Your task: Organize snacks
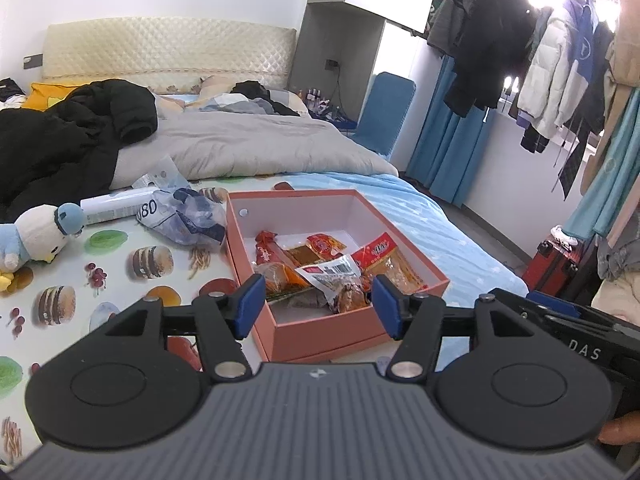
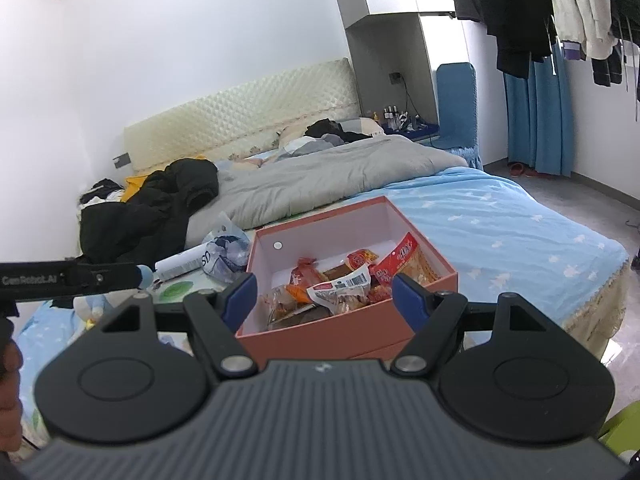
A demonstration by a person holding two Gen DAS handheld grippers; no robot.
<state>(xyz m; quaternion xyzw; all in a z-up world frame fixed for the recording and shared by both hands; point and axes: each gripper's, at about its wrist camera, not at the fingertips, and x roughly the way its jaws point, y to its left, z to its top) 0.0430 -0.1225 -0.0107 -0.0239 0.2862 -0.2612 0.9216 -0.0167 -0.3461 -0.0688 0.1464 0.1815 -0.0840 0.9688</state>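
From the left wrist camera, the left gripper (image 1: 318, 304) had its two blue pads (image 1: 250, 306) apart, with nothing between them. It hung in the air in front of the pink box (image 1: 320, 336). The box sat on the bed, partly on a cloth with burgers (image 1: 150, 262) printed on it and partly on the blue sheet (image 1: 440, 224). Inside the box lay the snack packs (image 1: 332, 268), red and orange ones, piled together at the near side. Left of the box were a crumpled plastic bag (image 1: 184, 216), a white tube (image 1: 116, 206) and a soft toy bird (image 1: 36, 236). A black coat (image 1: 68, 136) and a grey blanket (image 1: 256, 148) lay farther back.

From the right wrist camera, the right gripper (image 2: 322, 302) also had its blue pads (image 2: 408, 300) wide apart and held nothing. It was close in front of the same pink box (image 2: 328, 338), with the snack packs (image 2: 340, 284) inside. The other gripper's black arm (image 2: 68, 276) showed at the left edge. Coats (image 2: 540, 8) hung at the top right, above blue curtains (image 2: 536, 120).
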